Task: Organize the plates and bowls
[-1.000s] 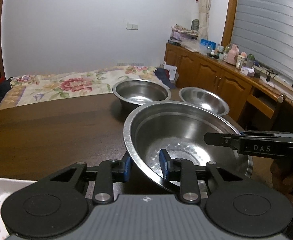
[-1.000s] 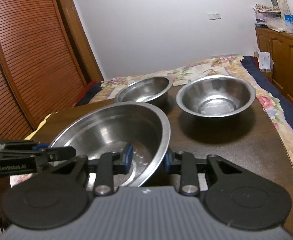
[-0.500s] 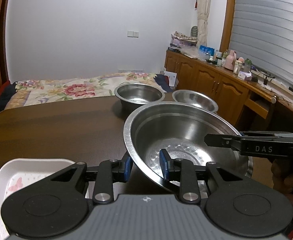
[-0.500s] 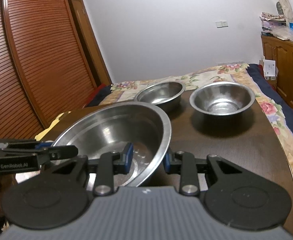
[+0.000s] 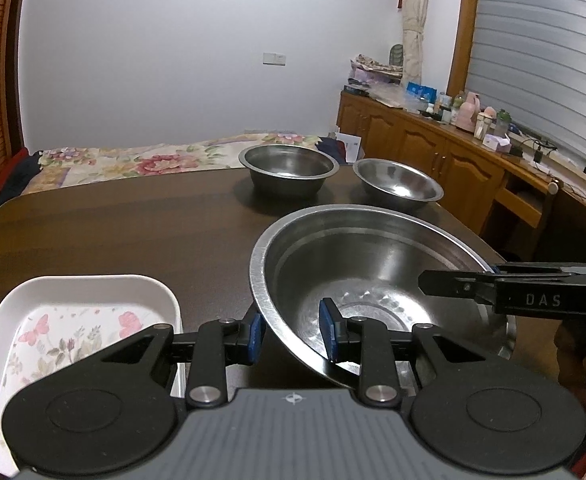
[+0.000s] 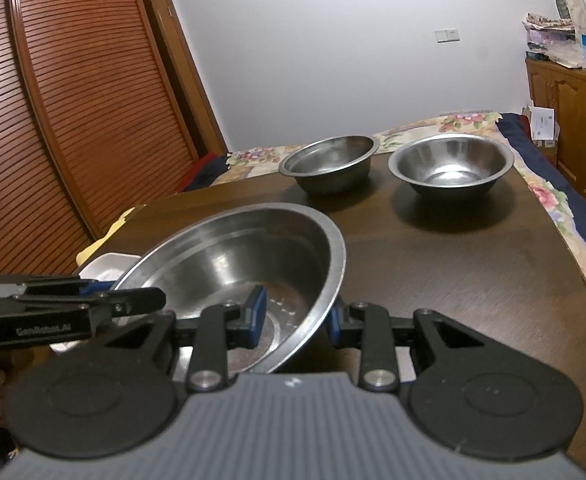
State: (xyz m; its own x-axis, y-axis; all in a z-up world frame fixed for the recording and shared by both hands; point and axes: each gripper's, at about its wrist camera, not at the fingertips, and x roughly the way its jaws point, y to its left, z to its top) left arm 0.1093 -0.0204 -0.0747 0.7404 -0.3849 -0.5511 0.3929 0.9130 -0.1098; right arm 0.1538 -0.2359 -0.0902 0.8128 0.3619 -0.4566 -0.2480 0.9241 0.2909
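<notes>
We hold the large steel bowl [image 5: 373,280] above the dark table [image 5: 113,232], one gripper on each side of its rim. Our left gripper [image 5: 293,334] and right gripper [image 6: 295,316] are both clenched on this rim. The grip is thin, so the bowl may slip or tilt if one hand moves faster. It could also knock the white tray [image 5: 81,320] just beside it.

Dark table [image 5: 133,232] — bowls [image 5: 289,170], tray [image 5: 73,320]
</notes>
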